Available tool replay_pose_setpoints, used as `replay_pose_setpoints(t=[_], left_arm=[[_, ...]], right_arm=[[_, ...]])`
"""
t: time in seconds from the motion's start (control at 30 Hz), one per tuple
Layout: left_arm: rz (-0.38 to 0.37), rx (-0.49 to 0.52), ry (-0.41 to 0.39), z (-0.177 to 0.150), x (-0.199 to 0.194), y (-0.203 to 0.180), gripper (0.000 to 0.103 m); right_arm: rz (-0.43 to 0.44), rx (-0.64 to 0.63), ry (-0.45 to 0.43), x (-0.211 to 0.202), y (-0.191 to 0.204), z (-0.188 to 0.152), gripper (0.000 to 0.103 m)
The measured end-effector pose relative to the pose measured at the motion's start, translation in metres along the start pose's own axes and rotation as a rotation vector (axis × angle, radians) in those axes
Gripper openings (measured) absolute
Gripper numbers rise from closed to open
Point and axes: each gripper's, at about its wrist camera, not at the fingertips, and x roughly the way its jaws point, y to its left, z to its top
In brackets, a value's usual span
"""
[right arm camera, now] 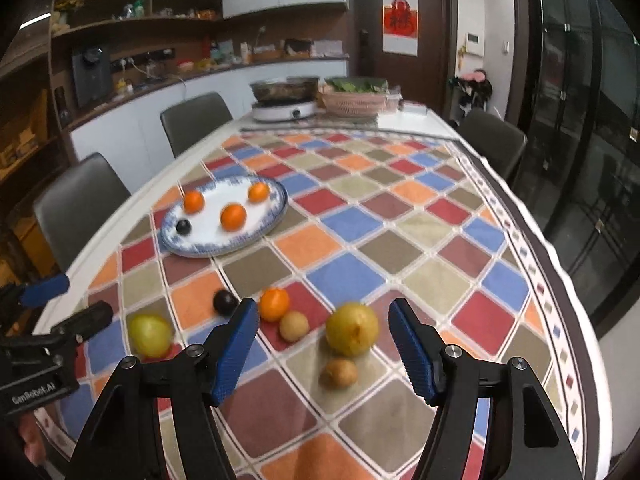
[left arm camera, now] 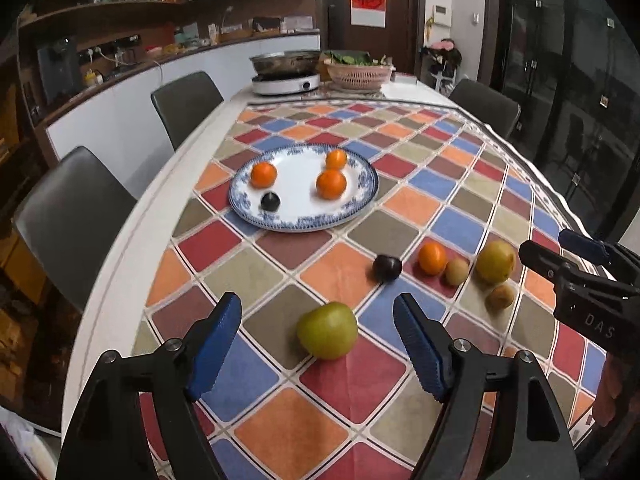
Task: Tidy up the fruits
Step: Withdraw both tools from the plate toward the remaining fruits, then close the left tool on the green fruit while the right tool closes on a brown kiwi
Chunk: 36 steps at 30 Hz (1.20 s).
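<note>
So the whole thing comes down to which fruit sits in front of which gripper. In the left wrist view the green apple sits low centre, dead between the left gripper fingers and a bit ahead of them, not touched; fingers are spread wide with nothing in them. In the right wrist view the yellow pear sits low centre, framed by the right gripper fingers, which are also wide and empty. A small kiwi lies just below it in the frame, closer to the camera, so it could get in the way. Both fruits are roundish, no real long axis to worry about. The left one is clearly nearer the apple, the right nearer the pear. The plate sits mid-frame, upper left of the loose fruit, already carrying three oranges and a plum. I'd guess each side just pushes forward and down onto its own fruit.
</note>
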Motion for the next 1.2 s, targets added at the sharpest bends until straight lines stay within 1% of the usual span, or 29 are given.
replay_pose_setpoints(t=[0.2, 0.3, 0.43, 0.63, 0.87, 1.0, 1.07, 1.13, 1.2], left_arm=[[-0.010, -0.003, 0.074, -0.009, 0.020, -0.001, 0.078], [-0.026, -0.009, 0.105, -0.011, 0.029, -0.001, 0.078], [-0.028, -0.013, 0.136, -0.014, 0.039, -0.001, 0.078], [-0.038, -0.017, 0.159, -0.018, 0.053, -0.001, 0.078], [-0.020, -0.019, 0.169, -0.018, 0.067, 0.000, 0.077], [-0.021, -0.029, 0.184, -0.019, 0.073, 0.002, 0.064], [-0.029, -0.038, 0.195, -0.021, 0.076, 0.003, 0.062], [-0.038, -0.041, 0.203, -0.022, 0.079, 0.003, 0.058], [-0.039, -0.038, 0.205, -0.022, 0.081, 0.002, 0.055]], right_arm=[[-0.014, 0.027, 0.095, 0.019, -0.006, -0.012, 0.068], [-0.009, 0.039, 0.123, 0.025, -0.008, -0.019, 0.068], [-0.010, 0.053, 0.172, 0.037, -0.009, -0.025, 0.068], [-0.018, 0.063, 0.234, 0.055, -0.011, -0.035, 0.068], [-0.054, 0.060, 0.254, 0.067, -0.014, -0.038, 0.068], [-0.055, 0.053, 0.261, 0.072, -0.013, -0.038, 0.067], [-0.057, 0.048, 0.262, 0.074, -0.012, -0.038, 0.066], [-0.060, 0.041, 0.266, 0.075, -0.011, -0.039, 0.062], [-0.058, 0.039, 0.272, 0.078, -0.011, -0.040, 0.060]])
